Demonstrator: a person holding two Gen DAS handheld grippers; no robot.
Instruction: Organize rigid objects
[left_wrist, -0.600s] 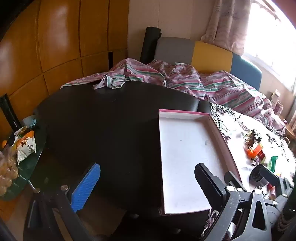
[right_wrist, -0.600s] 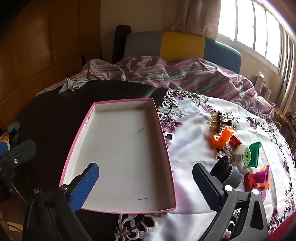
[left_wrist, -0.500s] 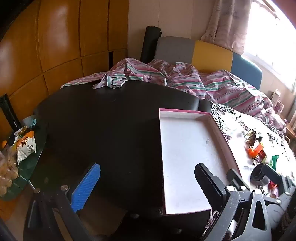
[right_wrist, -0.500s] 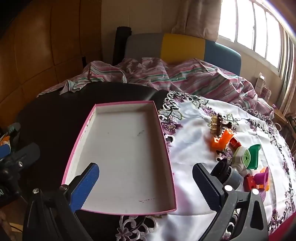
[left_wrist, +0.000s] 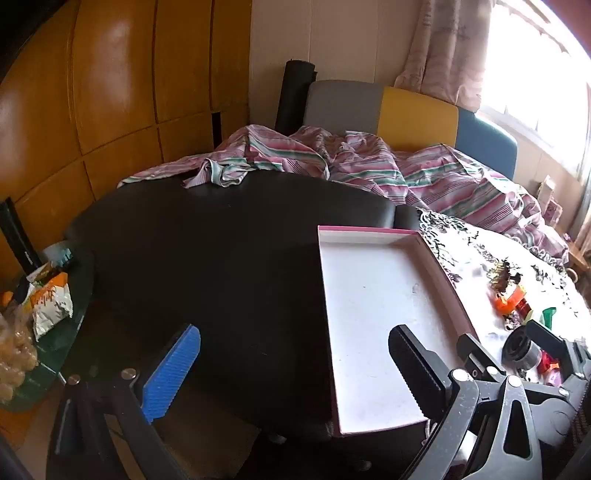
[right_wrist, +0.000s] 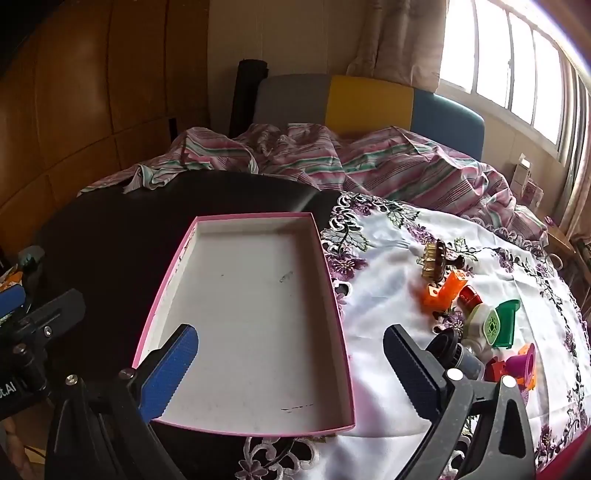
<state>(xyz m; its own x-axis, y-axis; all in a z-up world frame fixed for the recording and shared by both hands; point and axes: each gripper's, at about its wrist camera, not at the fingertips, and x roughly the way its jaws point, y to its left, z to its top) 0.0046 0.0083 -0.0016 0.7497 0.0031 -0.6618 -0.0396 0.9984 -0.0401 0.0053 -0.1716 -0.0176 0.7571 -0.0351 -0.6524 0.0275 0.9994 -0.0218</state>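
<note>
We hold the left hand-held gripper w/ jaws spread wide, nothing btwn them, tilted downward. Our right hand-held gripper sits the same: jaws wide apart, nothing gripped, angled down. In the right wrist view the left one shows at the left edge.

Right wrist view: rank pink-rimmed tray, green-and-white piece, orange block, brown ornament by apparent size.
1. pink-rimmed tray, by far the largest
2. green-and-white piece
3. orange block and brown ornament: look alike, not ranked
</note>
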